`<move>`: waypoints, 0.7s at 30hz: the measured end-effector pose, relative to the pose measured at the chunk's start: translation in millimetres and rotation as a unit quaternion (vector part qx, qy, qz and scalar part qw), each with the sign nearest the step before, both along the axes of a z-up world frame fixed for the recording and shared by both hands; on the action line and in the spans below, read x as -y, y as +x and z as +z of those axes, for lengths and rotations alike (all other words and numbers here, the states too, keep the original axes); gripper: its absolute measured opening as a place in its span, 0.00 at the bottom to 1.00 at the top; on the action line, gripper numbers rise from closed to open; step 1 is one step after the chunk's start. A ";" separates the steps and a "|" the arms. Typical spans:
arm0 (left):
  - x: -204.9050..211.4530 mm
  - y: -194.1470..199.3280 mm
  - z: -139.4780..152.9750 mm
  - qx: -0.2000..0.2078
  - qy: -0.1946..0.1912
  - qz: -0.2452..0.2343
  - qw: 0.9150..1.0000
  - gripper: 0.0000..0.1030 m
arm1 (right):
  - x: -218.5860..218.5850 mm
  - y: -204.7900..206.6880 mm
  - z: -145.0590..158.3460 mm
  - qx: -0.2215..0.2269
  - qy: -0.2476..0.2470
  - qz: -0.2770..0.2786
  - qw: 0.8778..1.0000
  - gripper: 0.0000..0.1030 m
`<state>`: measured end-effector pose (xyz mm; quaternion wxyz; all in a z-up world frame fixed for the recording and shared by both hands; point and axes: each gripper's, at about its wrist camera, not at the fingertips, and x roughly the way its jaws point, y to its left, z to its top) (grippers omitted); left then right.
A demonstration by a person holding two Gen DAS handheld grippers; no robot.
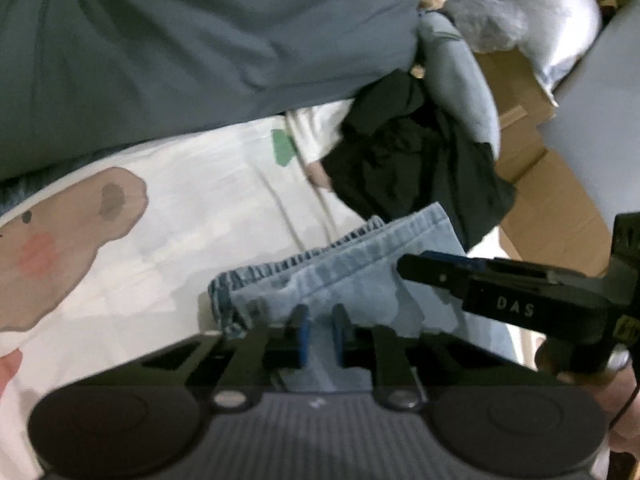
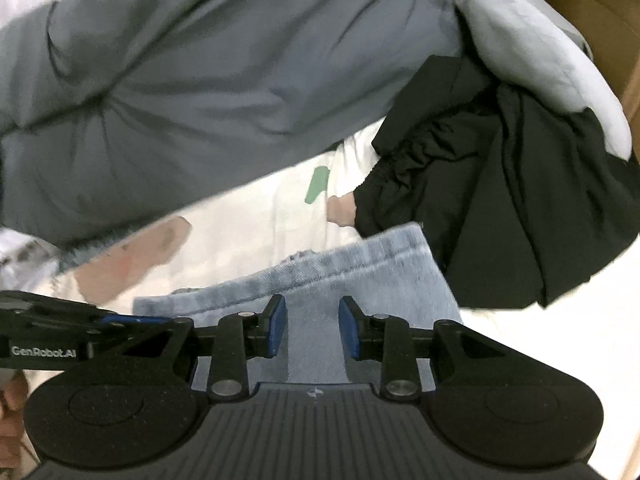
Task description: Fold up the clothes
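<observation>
Light-blue folded denim jeans (image 1: 344, 280) lie nearest, one pair, on a white bed sheet printed with a brown bear face (image 1: 180, 216); the left gripper (image 1: 318, 334) has its two blue-padded fingers a narrow gap apart with denim showing between them, though whether the pads press the cloth I cannot tell; the right gripper (image 2: 312, 330) stands wider open over the same jeans (image 2: 360, 272), its two blue pads (image 2: 276, 326) apart and nothing pinched between them; each gripper reaches into the other's view from the side, so the two work close together over one end of the jeans. Just beyond the jeans one crumpled black garment (image 2: 500, 208) is heaped on the sheet; one pale grey-blue padded piece (image 2: 532, 56) rests over it; one large slate-grey duvet (image 2: 220, 80) fills the far side; brown cardboard boxes (image 1: 532, 152) stand to the right, their number unclear.
</observation>
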<state>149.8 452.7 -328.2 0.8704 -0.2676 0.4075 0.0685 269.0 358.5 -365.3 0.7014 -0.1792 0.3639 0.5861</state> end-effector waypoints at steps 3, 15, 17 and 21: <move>-3.5 4.6 -8.3 0.001 0.004 0.003 1.000 0.03 | -10.2 -2.6 -8.4 0.012 -0.018 0.012 1.000 0.38; -8.2 15.5 -11.8 -0.004 0.003 0.003 1.000 0.03 | -21.1 -4.6 -21.8 -0.002 -0.033 0.031 0.999 0.55; -3.4 15.0 0.0 -0.006 0.009 0.007 1.000 0.03 | -17.8 -8.8 -20.8 0.007 -0.026 0.025 0.999 0.54; 16.6 9.9 25.6 0.011 0.049 -0.023 0.998 0.36 | 0.2 -11.9 -11.1 0.021 0.003 0.014 1.000 0.47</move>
